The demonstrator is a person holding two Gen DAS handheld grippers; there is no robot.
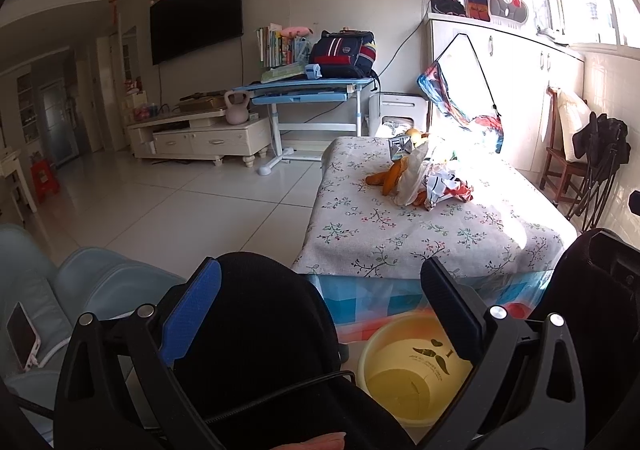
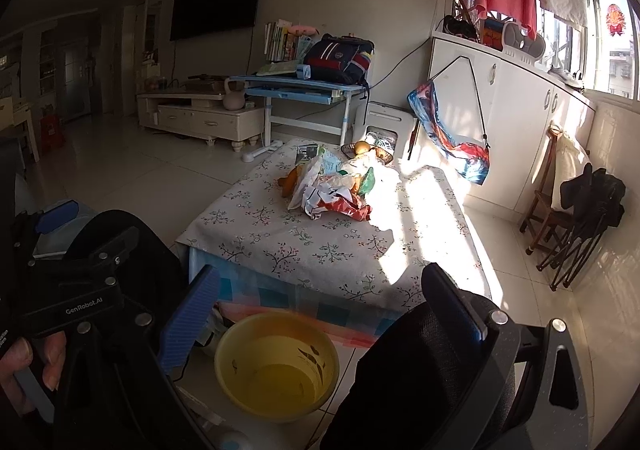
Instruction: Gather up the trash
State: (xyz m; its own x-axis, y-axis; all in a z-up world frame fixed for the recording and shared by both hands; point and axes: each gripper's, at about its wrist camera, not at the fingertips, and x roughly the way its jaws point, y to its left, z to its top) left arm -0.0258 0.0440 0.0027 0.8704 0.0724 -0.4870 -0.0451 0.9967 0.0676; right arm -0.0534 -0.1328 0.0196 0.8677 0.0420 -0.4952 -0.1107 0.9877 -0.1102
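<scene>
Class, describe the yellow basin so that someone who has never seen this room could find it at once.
Start at the low table with the floral cloth. On the floor at its near end, below the cloth's edge, stands the yellow basin. It is the only round, open, bright yellow container there, unlike the crumpled trash pile on the tabletop.

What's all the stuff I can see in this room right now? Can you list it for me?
Table: one, floral cloth, centre of room.
Trash pile: one heap of wrappers and peels, white, red, orange, on the table.
Basin: one, yellow, on the floor in front of the table.
Television: one, black, on the wall.
TV cabinet: one, cream, below the television.
Kettlebell: one, pink, on the cabinet.
Desk: one, blue, against the wall.
Backpack: one, navy and red, on the desk.
Phone: one, bottom left.
Left gripper: open, holding nothing.
Right gripper: open, holding nothing.
</scene>
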